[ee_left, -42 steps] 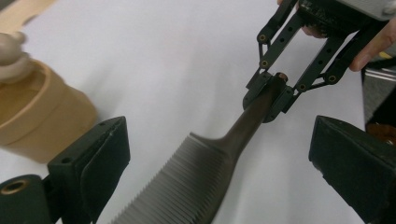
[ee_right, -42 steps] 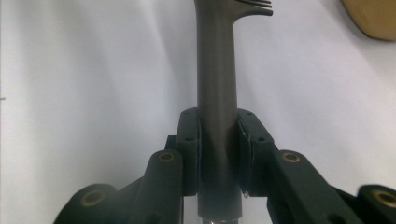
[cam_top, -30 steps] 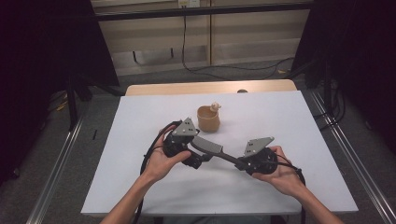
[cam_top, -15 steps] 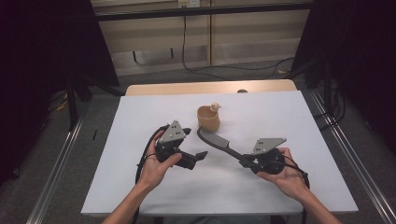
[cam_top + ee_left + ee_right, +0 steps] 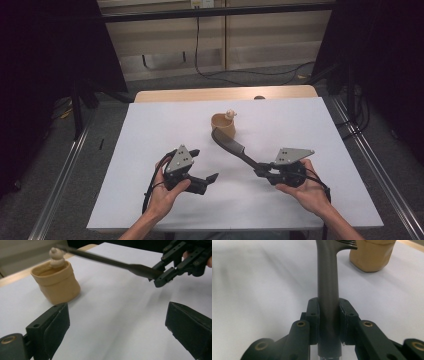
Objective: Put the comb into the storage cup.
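My right gripper (image 5: 261, 170) is shut on the handle of a long dark grey utensil (image 5: 235, 145), whose broad end reaches up to a tan cup (image 5: 223, 126). A small cream piece (image 5: 230, 114) sticks out of the cup. In the right gripper view the pads (image 5: 313, 315) press both sides of the handle (image 5: 327, 290), and the cup (image 5: 372, 257) stands beyond its slotted head. My left gripper (image 5: 205, 164) is open low over the table, left of the utensil and apart from it. In the left gripper view its wide jaws frame the cup (image 5: 58, 283) and the utensil (image 5: 112, 262).
A white sheet (image 5: 150, 130) covers the table, with a wooden edge (image 5: 200, 94) at the far side. Metal rails (image 5: 65, 165) run along both sides, and cables lie on the floor behind.
My left gripper has drawn away from the utensil, moving left and down toward the table. The right gripper keeps its hold, and the utensil's head now lies closer to the cup.
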`<move>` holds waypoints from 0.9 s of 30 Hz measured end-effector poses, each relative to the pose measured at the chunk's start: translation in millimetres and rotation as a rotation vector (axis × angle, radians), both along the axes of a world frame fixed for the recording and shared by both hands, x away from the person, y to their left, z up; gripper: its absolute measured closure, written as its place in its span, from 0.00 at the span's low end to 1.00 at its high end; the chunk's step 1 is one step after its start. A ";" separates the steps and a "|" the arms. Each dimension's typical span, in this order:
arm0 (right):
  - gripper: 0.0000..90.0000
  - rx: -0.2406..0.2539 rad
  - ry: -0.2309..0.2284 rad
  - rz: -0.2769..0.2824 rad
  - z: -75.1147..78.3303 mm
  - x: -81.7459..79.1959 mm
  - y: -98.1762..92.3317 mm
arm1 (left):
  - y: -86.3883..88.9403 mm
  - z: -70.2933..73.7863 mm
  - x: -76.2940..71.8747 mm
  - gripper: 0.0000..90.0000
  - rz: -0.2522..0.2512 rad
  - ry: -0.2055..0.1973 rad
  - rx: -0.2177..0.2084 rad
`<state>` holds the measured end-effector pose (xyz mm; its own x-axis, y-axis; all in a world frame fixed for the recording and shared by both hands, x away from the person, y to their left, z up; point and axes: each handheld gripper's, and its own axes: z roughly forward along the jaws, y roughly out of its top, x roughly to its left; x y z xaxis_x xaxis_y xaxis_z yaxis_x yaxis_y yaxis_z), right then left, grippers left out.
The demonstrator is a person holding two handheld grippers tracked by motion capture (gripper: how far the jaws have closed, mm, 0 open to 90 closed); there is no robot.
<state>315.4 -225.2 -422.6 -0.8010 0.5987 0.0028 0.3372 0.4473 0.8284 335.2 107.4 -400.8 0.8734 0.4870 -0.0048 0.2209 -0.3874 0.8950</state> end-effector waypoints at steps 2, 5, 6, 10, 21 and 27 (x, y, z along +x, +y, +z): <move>0.81 0.011 -0.004 -0.005 -1.4 0.1 -0.3 | 1.8 -4.1 -1.9 0.07 0.009 -0.001 -0.014; 0.81 0.043 -0.007 -0.007 -3.1 0.3 -1.3 | 5.3 -9.1 -4.6 0.07 0.020 -0.008 -0.046; 0.81 0.043 -0.015 -0.010 -3.4 0.4 -1.4 | 5.9 -10.2 -5.4 0.07 0.027 -0.002 -0.049; 0.81 0.070 -0.017 -0.017 -5.2 0.8 -1.8 | 6.8 -17.1 -6.6 0.08 0.034 0.018 -0.073; 0.81 0.167 -0.039 -0.032 -9.7 1.3 -5.0 | 0.2 -23.9 -13.2 0.10 -0.020 -0.013 -0.085; 0.81 0.232 -0.059 -0.009 -10.1 0.2 -4.0 | 2.4 -21.2 -14.2 0.08 -0.029 -0.002 -0.136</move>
<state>315.5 -229.2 -432.7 -0.7986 0.5944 0.0945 0.2880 0.2396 0.9272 321.0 109.8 -422.0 0.8874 0.4561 -0.0673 0.2094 -0.2688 0.9402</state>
